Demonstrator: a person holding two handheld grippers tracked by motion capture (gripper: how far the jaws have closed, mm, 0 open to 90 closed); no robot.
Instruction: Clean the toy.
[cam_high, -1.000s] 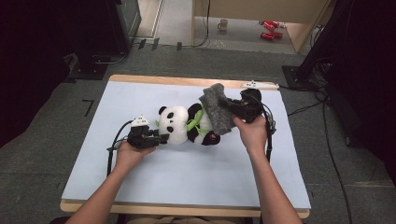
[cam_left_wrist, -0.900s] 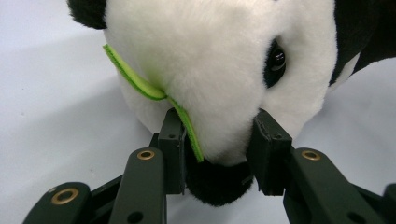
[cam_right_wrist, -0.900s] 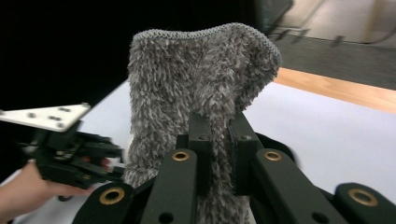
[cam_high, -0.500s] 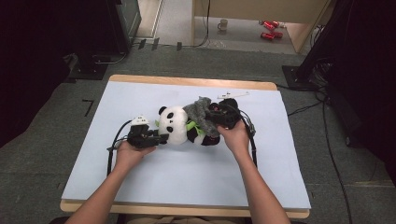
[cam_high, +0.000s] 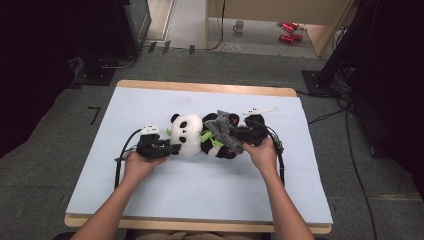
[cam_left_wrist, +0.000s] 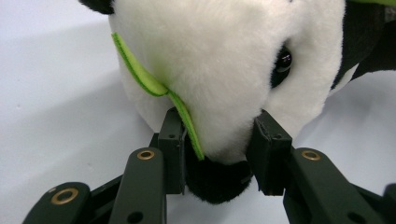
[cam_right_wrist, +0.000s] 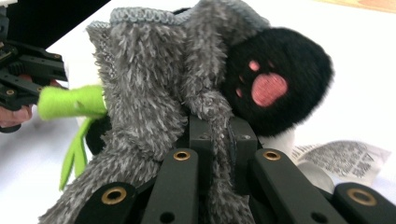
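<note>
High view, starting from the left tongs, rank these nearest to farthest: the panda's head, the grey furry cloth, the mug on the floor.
1. Panda's head: clamped in the left tongs.
2. Grey furry cloth: over the panda's body, toward the right tongs.
3. Mug: on the floor beyond the table.

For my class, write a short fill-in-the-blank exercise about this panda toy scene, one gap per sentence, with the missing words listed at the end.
1. The left gripper is clamped on the head of a plush ____.
2. The right gripper pinches a fuzzy garment whose colour is ____.
3. The toy's black paw has pads coloured ____.
4. The plush toy lies on a table with a top coloured ____.

Missing words: panda; grey; pink; white
</note>
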